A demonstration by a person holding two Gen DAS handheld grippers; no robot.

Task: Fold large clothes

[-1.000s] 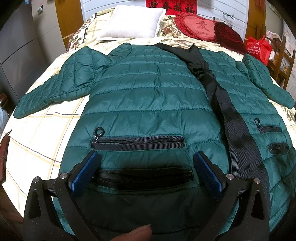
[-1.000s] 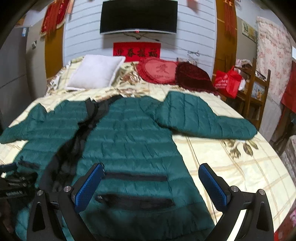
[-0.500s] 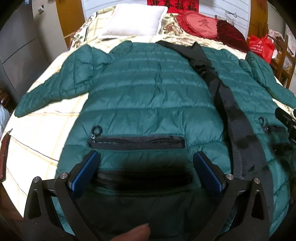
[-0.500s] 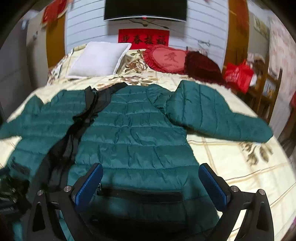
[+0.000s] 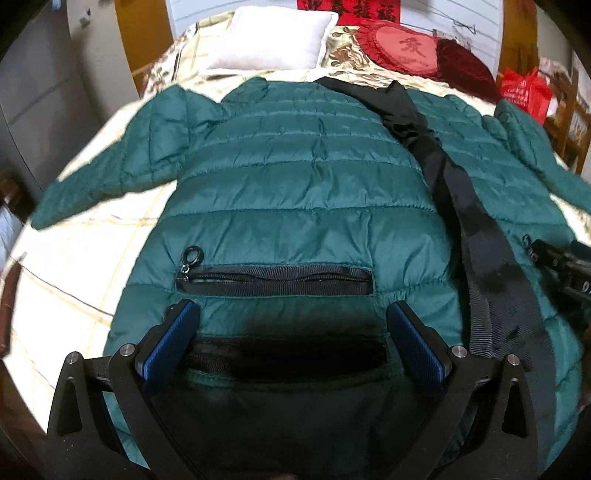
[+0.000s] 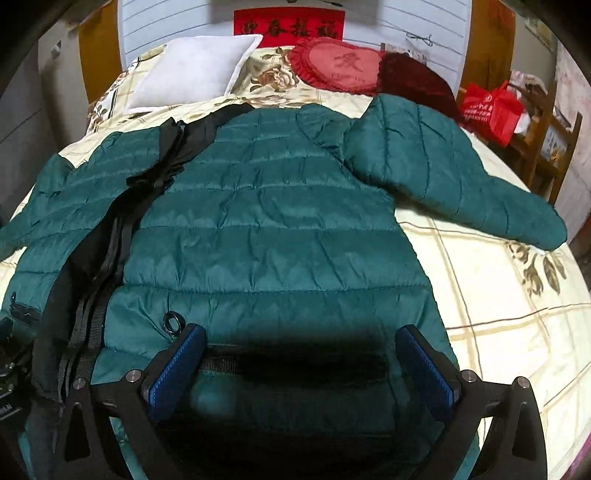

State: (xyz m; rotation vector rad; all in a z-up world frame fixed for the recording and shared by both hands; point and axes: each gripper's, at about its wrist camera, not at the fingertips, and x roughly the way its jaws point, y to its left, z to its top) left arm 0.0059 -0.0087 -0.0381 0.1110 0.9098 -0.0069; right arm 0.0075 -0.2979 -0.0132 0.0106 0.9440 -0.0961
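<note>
Jacket [image 5: 295,206] hem lost in shadow behind gripper frames, both views. Right gripper [image 5: 565,264] cut off at left view's edge. Red banner [image 6: 290,22] blurred, cropped.

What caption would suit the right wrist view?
Open right gripper poised over the hem of a green puffer jacket spread flat on a bed.

1 green jacket [image 5: 295,192], 3 cushions, 1 red bag [image 6: 491,110], 2 grippers, 1 bed [image 6: 498,295]

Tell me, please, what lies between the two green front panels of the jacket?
A black strip, apparently the jacket's lining or placket, runs from collar to hem; both wrist views show it.
</note>
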